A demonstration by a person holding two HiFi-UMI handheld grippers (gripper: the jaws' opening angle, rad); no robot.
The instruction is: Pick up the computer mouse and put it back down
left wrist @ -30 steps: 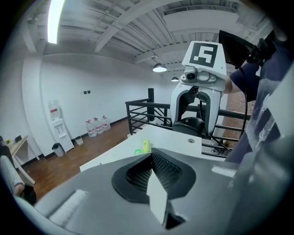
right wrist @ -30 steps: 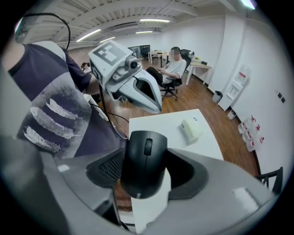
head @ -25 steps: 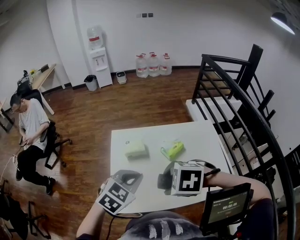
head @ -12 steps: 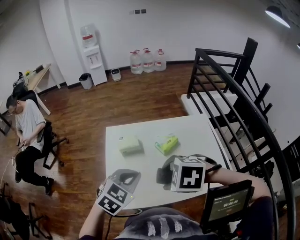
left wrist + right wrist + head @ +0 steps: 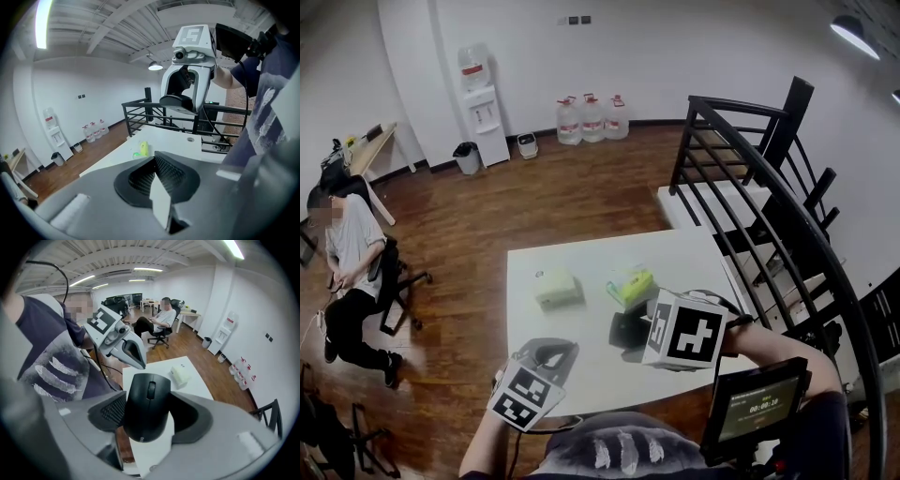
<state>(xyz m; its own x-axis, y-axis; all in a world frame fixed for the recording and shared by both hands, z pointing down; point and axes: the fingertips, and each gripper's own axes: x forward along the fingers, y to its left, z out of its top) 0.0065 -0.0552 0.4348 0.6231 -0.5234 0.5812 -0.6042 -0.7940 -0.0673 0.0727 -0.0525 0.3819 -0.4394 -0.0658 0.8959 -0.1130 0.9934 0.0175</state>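
Seen from above, a person stands at a white rectangular bench with a grey two-fingered gripper in each hand. The right gripper has its fingers clamped on the sides of a black computer mouse, held in the air clear of the bench top, scroll wheel facing up. The left gripper hangs over the near left edge of the bench, its fingers pressed together with nothing between them. Farther back on the bench lie a pale cream box and a yellow-green packet, near each other.
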